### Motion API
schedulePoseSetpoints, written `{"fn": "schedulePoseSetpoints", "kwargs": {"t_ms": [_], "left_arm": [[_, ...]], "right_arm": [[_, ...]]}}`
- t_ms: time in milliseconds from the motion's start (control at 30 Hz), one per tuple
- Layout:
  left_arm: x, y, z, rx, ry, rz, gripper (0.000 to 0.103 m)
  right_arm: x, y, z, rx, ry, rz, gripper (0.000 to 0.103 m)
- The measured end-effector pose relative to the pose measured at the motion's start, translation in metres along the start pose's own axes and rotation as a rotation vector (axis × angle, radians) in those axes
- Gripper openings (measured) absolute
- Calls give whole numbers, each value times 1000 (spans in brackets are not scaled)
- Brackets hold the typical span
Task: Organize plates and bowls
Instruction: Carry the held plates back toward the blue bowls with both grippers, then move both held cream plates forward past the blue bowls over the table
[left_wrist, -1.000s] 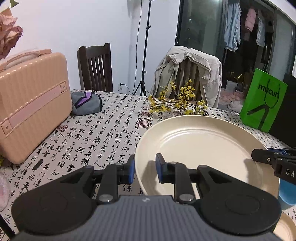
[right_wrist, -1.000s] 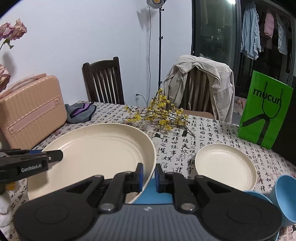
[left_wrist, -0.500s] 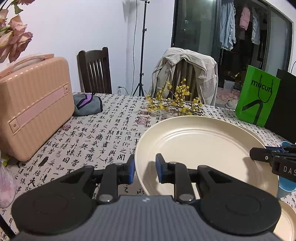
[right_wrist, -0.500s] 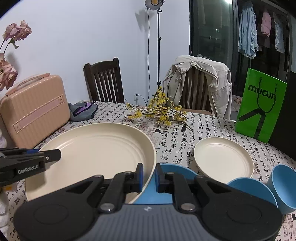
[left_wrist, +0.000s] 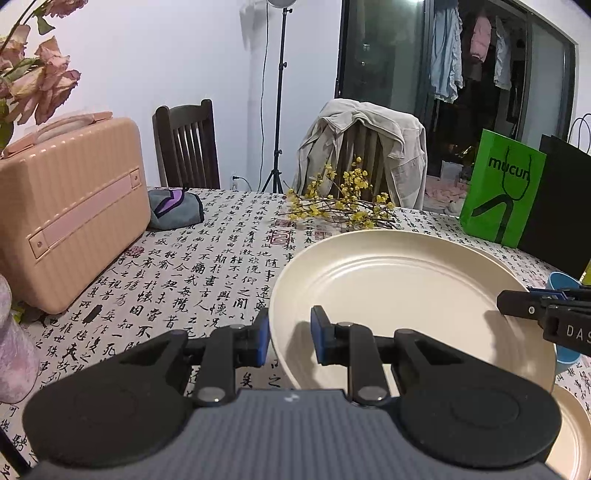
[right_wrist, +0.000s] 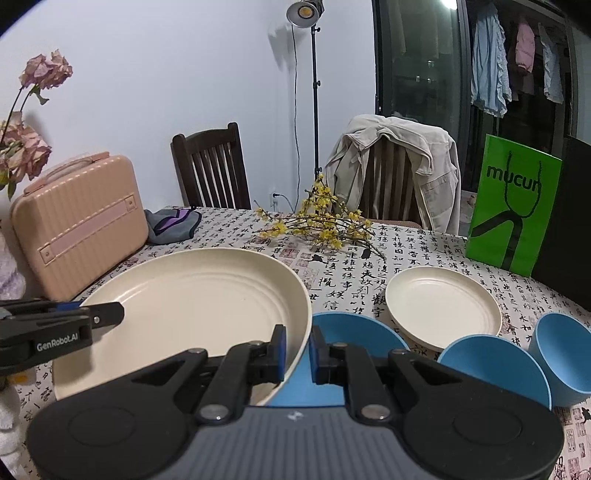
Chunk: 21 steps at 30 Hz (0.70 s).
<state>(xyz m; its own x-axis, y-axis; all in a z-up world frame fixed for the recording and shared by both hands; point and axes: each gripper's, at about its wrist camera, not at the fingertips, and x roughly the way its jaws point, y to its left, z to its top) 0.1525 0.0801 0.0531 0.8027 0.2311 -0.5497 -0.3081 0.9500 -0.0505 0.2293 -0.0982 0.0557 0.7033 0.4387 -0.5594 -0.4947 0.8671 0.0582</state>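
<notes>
Both tools on the big cream plate (right_wrist: 192, 295), one per side. Left tool (left_wrist: 287, 338) pinches its left rim, jaws narrow with the rim between the blue pads. Right tool (right_wrist: 297, 349) is clamped nearly closed on the right rim. Plate sits above the table (left_wrist: 177, 266), carried between the two, its right edge over a blue bowl (right_wrist: 354, 328). Right of that: a small cream plate (right_wrist: 443, 306) flat on the table, with two more blue bowls (right_wrist: 491, 365) on its near right side, lying tilted. Far side: yellow flower sprig (right_wrist: 321, 225), green bag (right_wrist: 513, 203), grey pouch (left_wrist: 175, 208). Pink case (left_wrist: 70, 210) on the left, well apart from the plate.
</notes>
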Motion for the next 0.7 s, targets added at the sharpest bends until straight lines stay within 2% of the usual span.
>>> {"fn": "schedulePoseSetpoints", "kwargs": {"t_ms": [700], "left_arm": [[-30, -22, -17, 14, -31, -33, 23]], "right_arm": [[-39, -18, -26, 37, -60, 1, 13]]}}
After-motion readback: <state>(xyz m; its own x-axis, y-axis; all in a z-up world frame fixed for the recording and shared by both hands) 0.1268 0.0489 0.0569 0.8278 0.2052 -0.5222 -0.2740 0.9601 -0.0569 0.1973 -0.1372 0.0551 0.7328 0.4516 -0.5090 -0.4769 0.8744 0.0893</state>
